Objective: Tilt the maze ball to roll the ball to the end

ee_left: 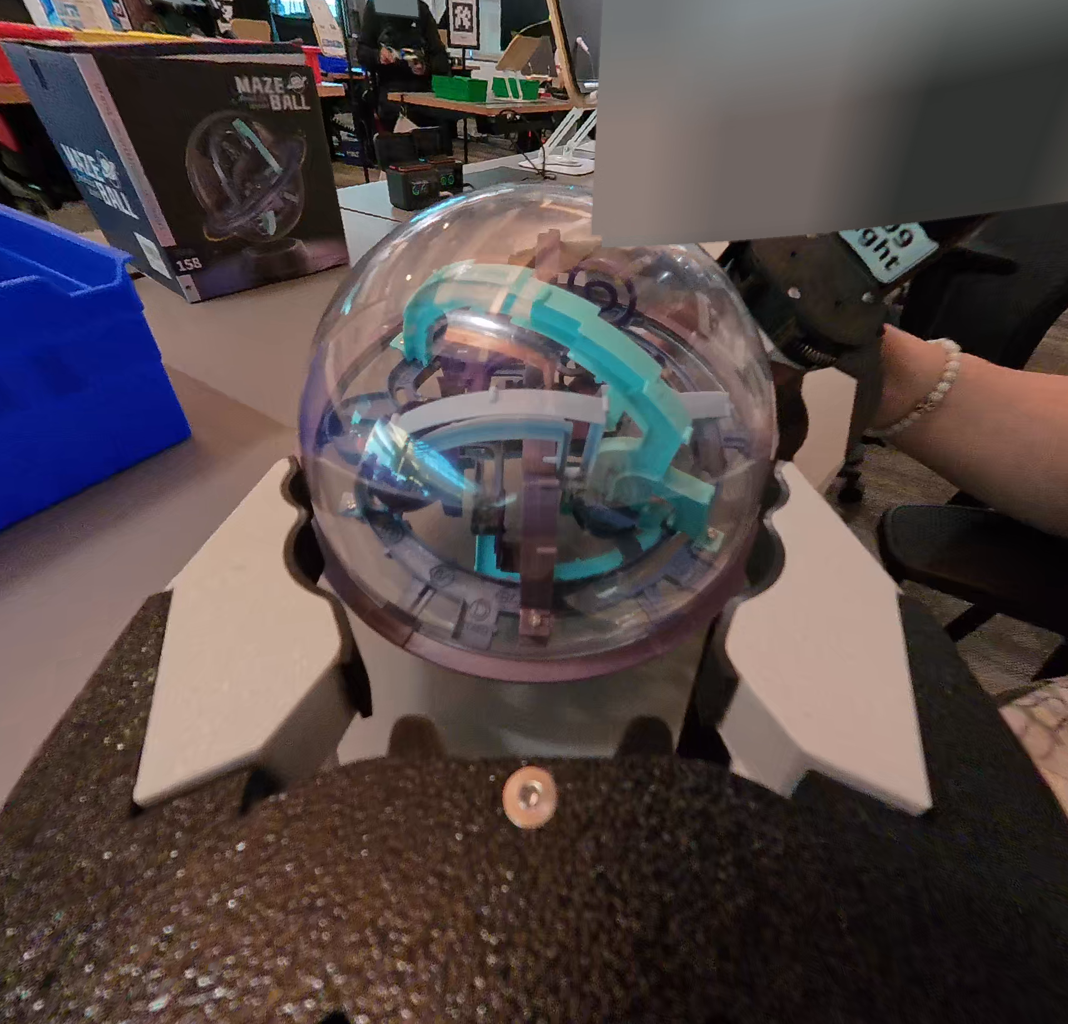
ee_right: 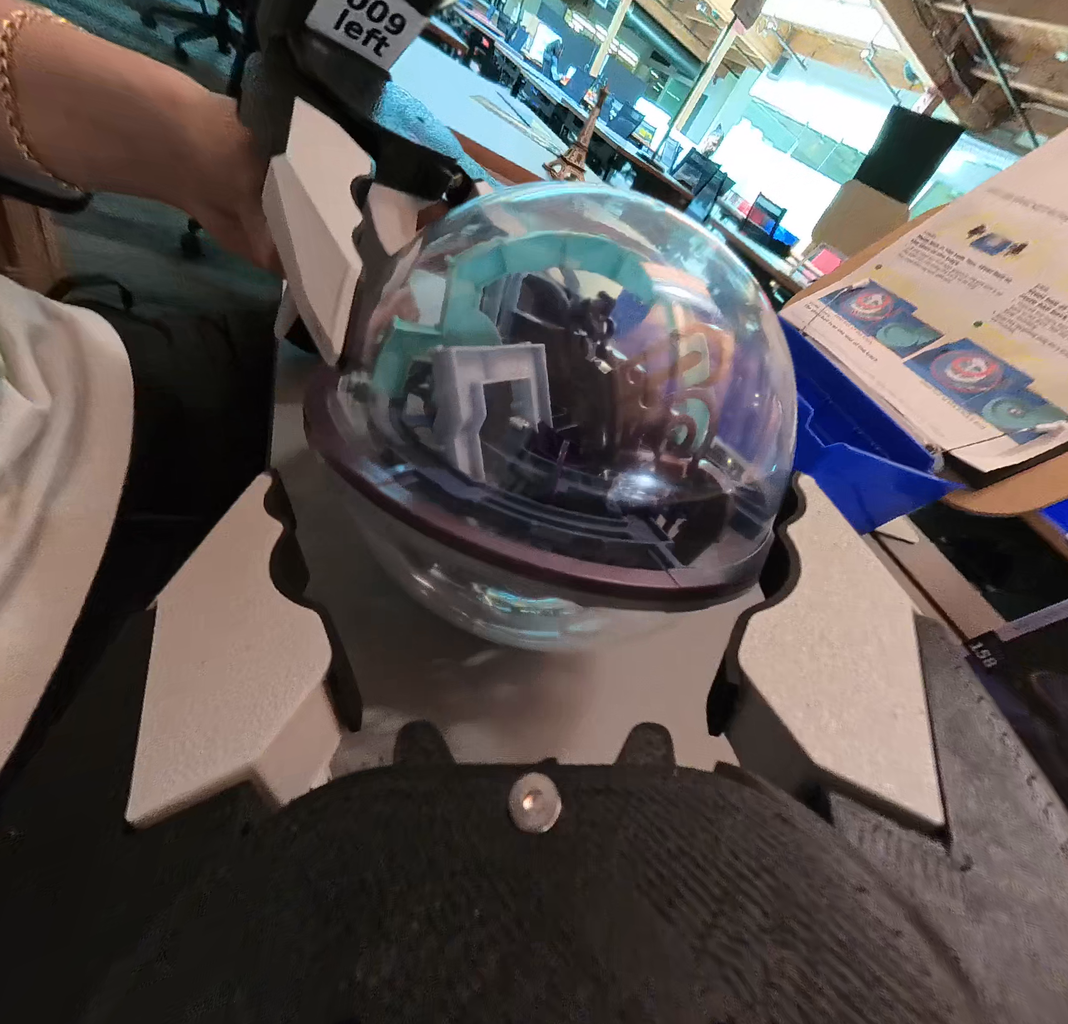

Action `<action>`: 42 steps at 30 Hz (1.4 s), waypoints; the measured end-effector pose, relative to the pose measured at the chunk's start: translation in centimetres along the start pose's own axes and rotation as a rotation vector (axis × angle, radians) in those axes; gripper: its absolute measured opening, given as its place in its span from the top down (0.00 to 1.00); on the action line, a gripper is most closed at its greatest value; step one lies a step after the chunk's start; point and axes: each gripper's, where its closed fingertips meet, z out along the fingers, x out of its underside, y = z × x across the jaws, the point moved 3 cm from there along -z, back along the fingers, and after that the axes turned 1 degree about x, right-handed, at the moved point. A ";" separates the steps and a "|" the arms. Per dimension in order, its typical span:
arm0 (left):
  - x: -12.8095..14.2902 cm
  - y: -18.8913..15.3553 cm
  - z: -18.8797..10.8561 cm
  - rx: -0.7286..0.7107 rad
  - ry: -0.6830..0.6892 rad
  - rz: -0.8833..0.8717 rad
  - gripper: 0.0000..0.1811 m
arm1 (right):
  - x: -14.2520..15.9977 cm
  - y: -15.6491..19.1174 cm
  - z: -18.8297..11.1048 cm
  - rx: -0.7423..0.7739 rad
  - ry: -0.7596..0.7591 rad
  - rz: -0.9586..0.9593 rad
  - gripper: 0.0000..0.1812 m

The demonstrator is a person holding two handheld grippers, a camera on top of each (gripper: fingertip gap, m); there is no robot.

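maze ball [ee_left: 534, 435]: clear sphere, teal, grey and purple tracks inside, dark purple seam ring round the middle. Held between both tools, sits centre in both wrist views.
maze ball tilt: seam ring [ee_right: 520, 551] slants in the right wrist view, left side higher than right; in the left wrist view it runs low across the near side.
small ball: can't pick it out among the tracks, too much glare and clutter.
left tool [ee_left: 534, 540]: white fingers [ee_left: 243, 620] spread wide, dark inner pads against the sphere on both sides at about seam height. Pinching the maze ball.
left tool, far view: shows up top left in the right wrist view [ee_right: 323, 245], one finger tip touching the sphere's upper left, a person's hand [ee_right: 144, 147] with a bracelet behind it.
right tool [ee_right: 529, 540]: same stance, fingers [ee_right: 225, 678] spread, pads on either side of the sphere just below the seam. Pinching the maze ball.
right tool, far view: dark body at the right of the left wrist view [ee_left: 820, 326], behind the sphere, person's wrist [ee_left: 948, 407] with a bead bracelet next to it.
desk [ee_left: 219, 337]: pale top, below and behind the sphere.
box [ee_left: 191, 158]: dark product carton, far left on the desk.
blue bin [ee_left: 63, 360]: left edge, near the box.
instruction sheet [ee_right: 948, 326]: printed page with pictures, lying over the blue bin's far rim at right.
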 end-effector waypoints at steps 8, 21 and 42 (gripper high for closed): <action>0.1 -0.8 -0.3 0.019 -0.026 0.029 0.19 | 0.2 0.8 -0.4 0.029 -0.024 -0.077 0.13; 0.3 1.9 0.2 -0.054 0.023 0.222 0.20 | -0.8 -1.5 1.1 0.015 -0.022 0.087 0.13; 0.6 0.8 -0.1 0.044 -0.023 0.437 0.20 | -1.1 0.8 -0.3 0.116 -0.059 -0.016 0.13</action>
